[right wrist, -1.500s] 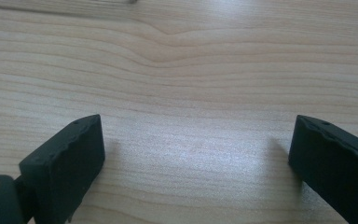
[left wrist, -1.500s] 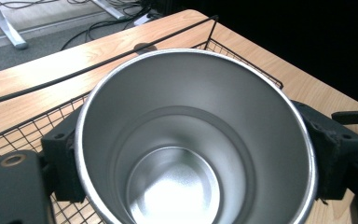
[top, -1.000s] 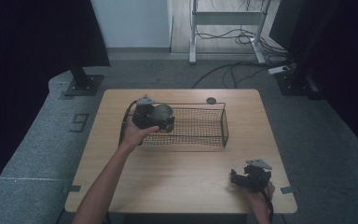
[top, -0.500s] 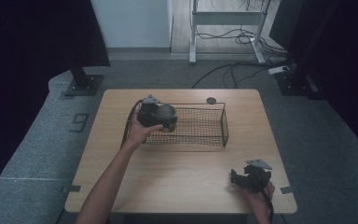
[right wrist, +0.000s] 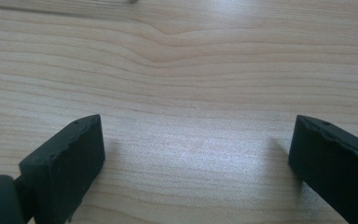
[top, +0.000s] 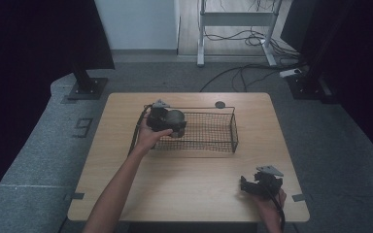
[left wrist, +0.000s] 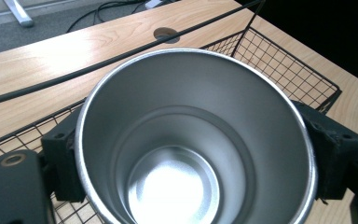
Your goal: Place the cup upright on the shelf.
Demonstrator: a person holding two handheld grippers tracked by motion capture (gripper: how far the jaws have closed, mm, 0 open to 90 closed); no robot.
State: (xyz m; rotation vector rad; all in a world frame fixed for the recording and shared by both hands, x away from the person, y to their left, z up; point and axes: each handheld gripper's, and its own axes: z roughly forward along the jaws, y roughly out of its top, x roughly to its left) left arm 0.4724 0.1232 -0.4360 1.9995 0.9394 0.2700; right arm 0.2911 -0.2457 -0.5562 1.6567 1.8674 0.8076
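Steel cup (left wrist: 193,140) clamped by left gripper (top: 167,120), seemingly over basket (top: 213,131).

Both forearms bare, no sleeves in the high view. Left tool (top: 167,121) is black w/ a grey three-cornered plate on top and a black cable looping off it; right tool (top: 254,185) matches, grey plate too. Right gripper view: two blocky matte-black jaws, edges rough, a brass-ringed hole at lower left.
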